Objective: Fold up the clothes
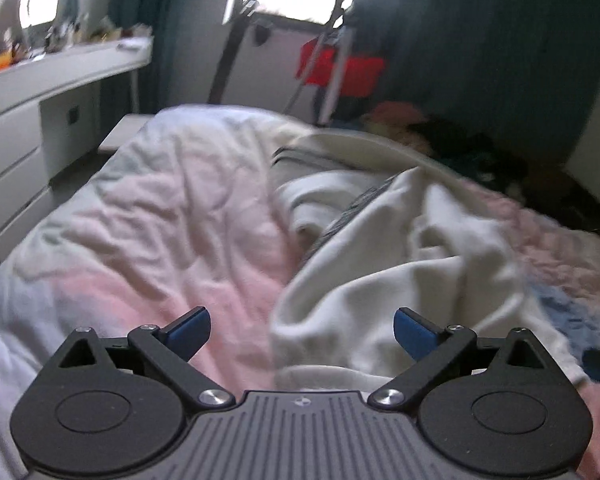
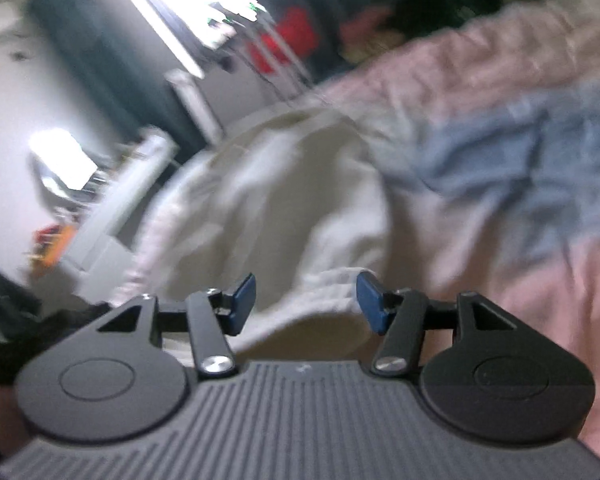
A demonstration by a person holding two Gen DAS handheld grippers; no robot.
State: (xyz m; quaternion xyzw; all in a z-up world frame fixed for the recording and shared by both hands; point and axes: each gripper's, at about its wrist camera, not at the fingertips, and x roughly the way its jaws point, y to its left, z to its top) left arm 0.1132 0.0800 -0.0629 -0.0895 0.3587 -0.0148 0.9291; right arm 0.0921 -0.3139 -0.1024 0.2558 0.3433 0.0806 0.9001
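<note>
A bed covered by a rumpled pink quilt (image 1: 148, 216) fills the foreground. Left of the bed stands a white dresser (image 1: 16, 128) with clutter on top. Beyond the bed, a red cloth (image 1: 340, 68) hangs before dark teal curtains (image 1: 480, 52).

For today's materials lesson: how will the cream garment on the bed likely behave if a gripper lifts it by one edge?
The cream garment lies in soft rumpled folds, so it will probably sag and drape, not hold shape. It looks thick, so perhaps fairly heavy. On the wrinkled bedcover, it may drag rather than slide.
</note>
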